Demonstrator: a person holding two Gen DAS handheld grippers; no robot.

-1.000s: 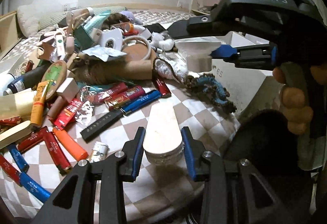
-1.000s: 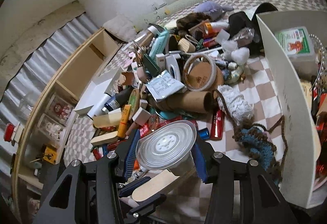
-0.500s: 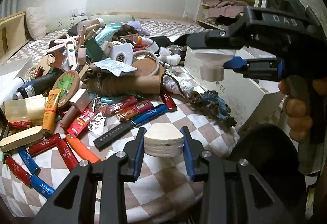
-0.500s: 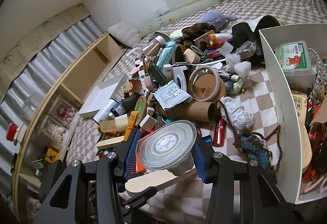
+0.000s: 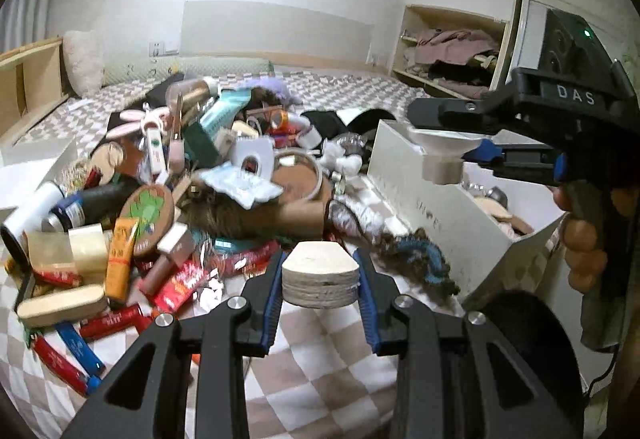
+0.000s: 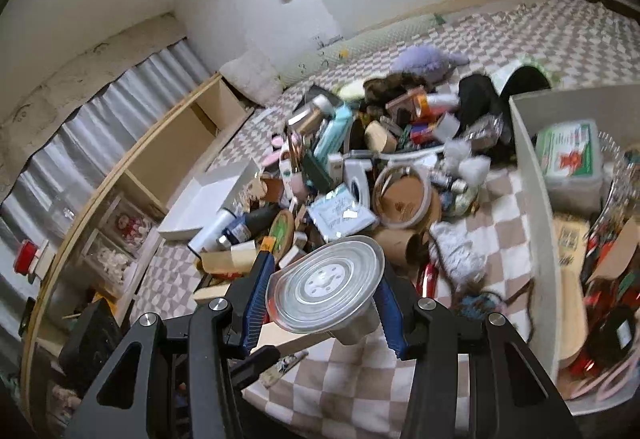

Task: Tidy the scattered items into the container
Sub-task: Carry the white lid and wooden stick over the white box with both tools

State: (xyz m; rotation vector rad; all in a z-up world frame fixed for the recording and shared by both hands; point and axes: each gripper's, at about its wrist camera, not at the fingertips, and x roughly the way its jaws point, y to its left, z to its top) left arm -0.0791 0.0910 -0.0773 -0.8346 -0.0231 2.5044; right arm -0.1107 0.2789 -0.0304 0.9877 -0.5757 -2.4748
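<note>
My left gripper (image 5: 320, 275) is shut on a stack of thin wooden pieces (image 5: 319, 279), held above the checkered cloth. My right gripper (image 6: 324, 287) is shut on a small lidded plastic cup (image 6: 326, 293); in the left wrist view that cup (image 5: 442, 155) hangs over the near wall of the white container (image 5: 436, 223). In the right wrist view the container (image 6: 534, 199) stands at the right and holds a green-labelled box (image 6: 570, 155) and several other items. A heap of scattered items (image 5: 224, 175) lies left of the container.
A brown cardboard tube (image 5: 280, 215), a tape roll (image 5: 298, 179), a blue crocheted piece (image 5: 420, 259) and red and blue sticks (image 5: 68, 351) lie on the cloth. A wooden shelf unit (image 6: 120, 199) stands at the left. An open closet (image 5: 452, 55) is behind.
Both grippers have risen and tilted up with their loads. The wooden stack now shows end-on. The cup has moved closer to the container's near wall.
</note>
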